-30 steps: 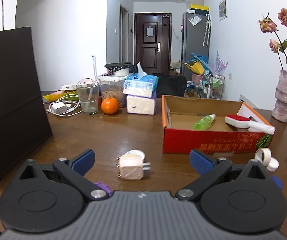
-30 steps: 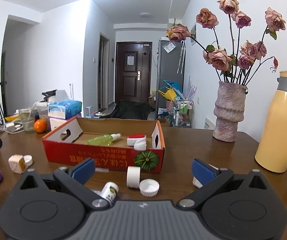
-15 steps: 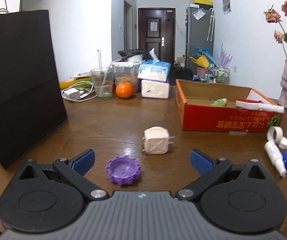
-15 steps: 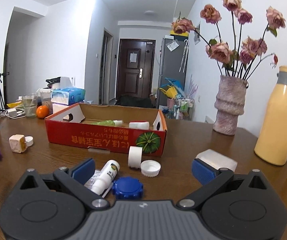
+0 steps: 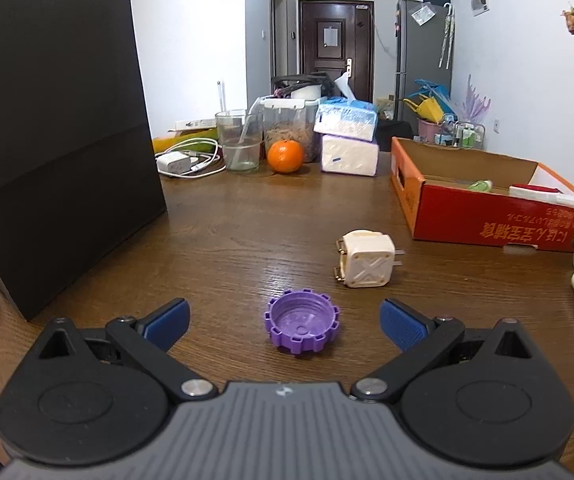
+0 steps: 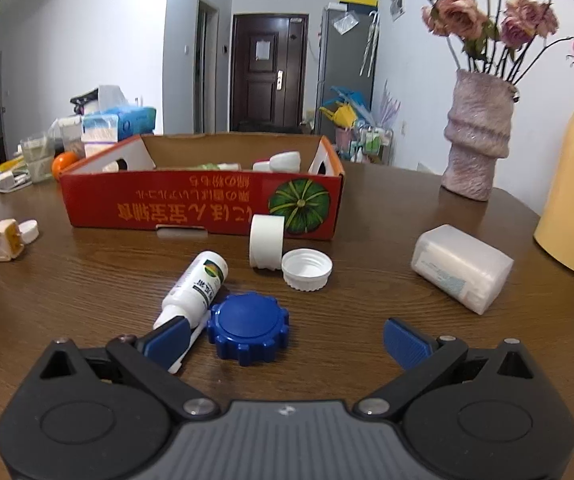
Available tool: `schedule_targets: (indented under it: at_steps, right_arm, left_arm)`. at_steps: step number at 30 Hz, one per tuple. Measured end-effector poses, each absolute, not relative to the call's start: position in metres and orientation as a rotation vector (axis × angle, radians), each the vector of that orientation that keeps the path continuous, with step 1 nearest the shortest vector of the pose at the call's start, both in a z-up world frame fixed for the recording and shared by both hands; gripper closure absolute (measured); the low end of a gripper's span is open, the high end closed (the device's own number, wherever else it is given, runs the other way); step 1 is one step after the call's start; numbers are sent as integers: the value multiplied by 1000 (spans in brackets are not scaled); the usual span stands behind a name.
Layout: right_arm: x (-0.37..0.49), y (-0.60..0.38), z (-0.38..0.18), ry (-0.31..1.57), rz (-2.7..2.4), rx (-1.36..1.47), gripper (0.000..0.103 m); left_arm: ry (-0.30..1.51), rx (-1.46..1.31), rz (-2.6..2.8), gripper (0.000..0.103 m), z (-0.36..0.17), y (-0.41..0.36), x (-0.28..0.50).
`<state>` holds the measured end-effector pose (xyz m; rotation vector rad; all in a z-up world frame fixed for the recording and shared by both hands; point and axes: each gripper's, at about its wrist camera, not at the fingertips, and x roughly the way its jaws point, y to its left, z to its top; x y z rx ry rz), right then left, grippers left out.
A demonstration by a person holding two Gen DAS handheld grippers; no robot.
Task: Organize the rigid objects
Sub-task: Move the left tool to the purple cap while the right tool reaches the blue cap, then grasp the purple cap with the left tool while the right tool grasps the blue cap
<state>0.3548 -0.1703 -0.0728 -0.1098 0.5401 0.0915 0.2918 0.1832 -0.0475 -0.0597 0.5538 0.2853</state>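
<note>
Red cardboard box (image 6: 203, 204) ahead of the right gripper, orange-yellow Chinese characters printed upside down along its front wall beside a green pumpkin picture, characters not readable from here; same upside-down print on the box (image 5: 499, 224) ahead-right of the left gripper. White plastic bottle with green-and-white label (image 6: 201, 280) lying just ahead-left of the right gripper, small dark characters on the label, too small to read. No other legible text, numbers or brands.

Left tongs (image 5: 283, 320) and right tongs (image 6: 285, 338) gape wide, held low and level.
</note>
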Motion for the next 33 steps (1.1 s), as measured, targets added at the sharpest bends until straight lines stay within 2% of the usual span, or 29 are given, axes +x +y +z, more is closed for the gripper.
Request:
schedule_targets:
  at_steps: [5,7,9,11,12,13,25,33]
  right_arm:
    - [376,-164,-82,592,101,-138,7]
    - [380,-163,-82,605,122,-131,15]
    - [383,-164,-82,610,139,-118,18]
    - [385,-166,-83,622,162,-98,31]
    - [386,-168,-83,625,177,-83,47]
    - [386,-168,-82,619,182,-75,51]
    - [374,-174,-75,525,138,-56,51]
    - [370,-172,-72,492,141,-68,51]
  left_arm:
    - [564,-74,298,0,-52,188,297]
    - [570,-81,302,0,-55,189,299]
    - [580,-89,304,0,-58,190,304]
    - [589,-96,304,0,-61,190,308]
    - [593,-96,303,0,-63,189,310]
    - [597,-96,304,0,-64,188,312]
    - [629,-151,348,0,-78,187,337]
    - [641,-83,394,0,-82,180,344]
